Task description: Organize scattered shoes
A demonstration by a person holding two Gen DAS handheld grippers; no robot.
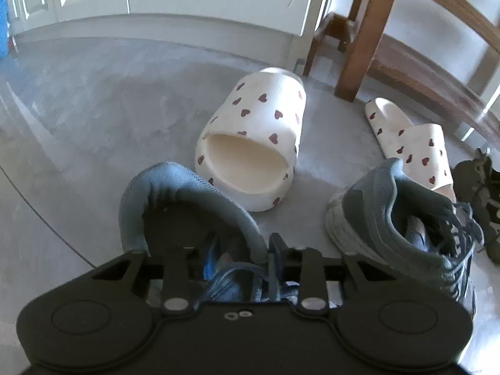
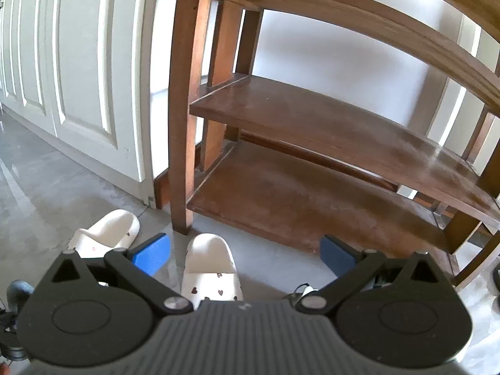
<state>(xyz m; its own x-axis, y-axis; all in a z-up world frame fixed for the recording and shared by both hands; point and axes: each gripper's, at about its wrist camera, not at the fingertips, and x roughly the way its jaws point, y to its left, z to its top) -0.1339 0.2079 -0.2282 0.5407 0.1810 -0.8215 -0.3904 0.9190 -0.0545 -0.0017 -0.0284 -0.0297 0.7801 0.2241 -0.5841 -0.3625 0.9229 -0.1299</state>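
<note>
In the left wrist view my left gripper (image 1: 240,259) is shut on the collar and tongue of a grey-blue sneaker (image 1: 175,200), which fills the lower middle. Its partner sneaker (image 1: 403,222) lies on the floor to the right. Two white slippers with red hearts lie beyond: one (image 1: 253,143) straight ahead, one (image 1: 412,147) at the right by the wooden shoe rack (image 1: 353,50). In the right wrist view my right gripper (image 2: 243,253) is open and empty above a heart slipper (image 2: 209,265), facing the shoe rack's bottom shelf (image 2: 312,200). The other slipper (image 2: 106,231) lies to the left.
White panelled doors (image 2: 78,78) run along the left. The floor (image 1: 93,109) is grey and glossy. A dark olive shoe (image 1: 481,193) lies at the far right of the left wrist view. The rack's middle shelf (image 2: 328,125) is bare.
</note>
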